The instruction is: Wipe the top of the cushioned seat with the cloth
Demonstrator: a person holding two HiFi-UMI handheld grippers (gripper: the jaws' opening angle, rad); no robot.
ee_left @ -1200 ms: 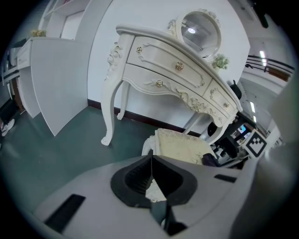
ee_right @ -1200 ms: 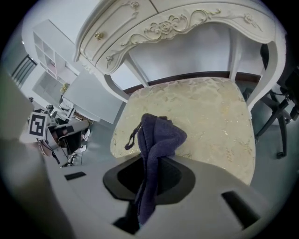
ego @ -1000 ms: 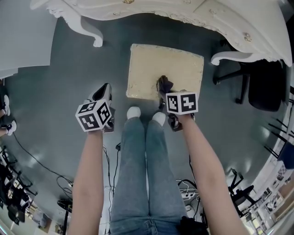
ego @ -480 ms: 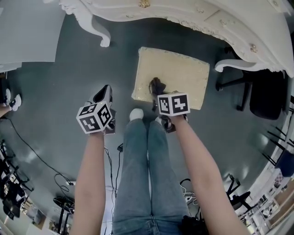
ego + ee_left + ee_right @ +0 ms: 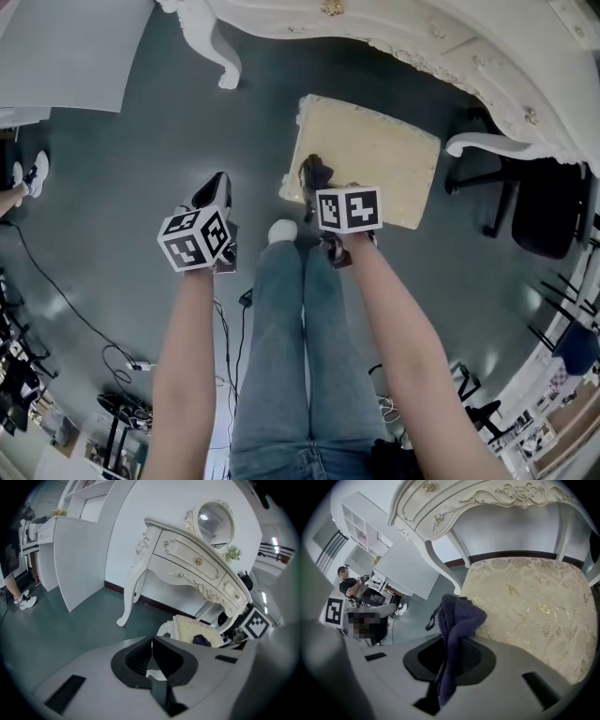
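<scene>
Since a second ago: the right gripper (image 5: 317, 192) has carried the cloth (image 5: 314, 172) sideways along the near edge of the cushioned seat (image 5: 384, 155), from about mid-edge toward the near left corner. The left gripper (image 5: 216, 187) has kept its place.

Head view: the cloth lies bunched on the seat just inside the near left corner. The left gripper hangs idle over the floor, well apart from the seat. The right gripper's marker cube covers its jaws here. The seat's near edge is partly behind that cube. The dressing table (image 5: 450, 42) is cut off at the top.

Left gripper view: the left gripper (image 5: 152, 645) has its jaws together on nothing. A pale scrap shows low in the slot; I cannot say what it is. The seat (image 5: 187, 626) and cloth (image 5: 201, 640) are small at the right.

Right gripper view: the right gripper (image 5: 449, 660) is clamped on the cloth (image 5: 457, 618), which stands up in a fold and hides the fingertips. Whether the fold lies flat on the seat (image 5: 534, 602) is unclear. Most of the cushion is bare ahead.

Judgement: wiping is under way, at the end of a stroke. The next move calls for pressing the cloth down and sweeping across toward the far side, so the middle and far corners get covered.
</scene>
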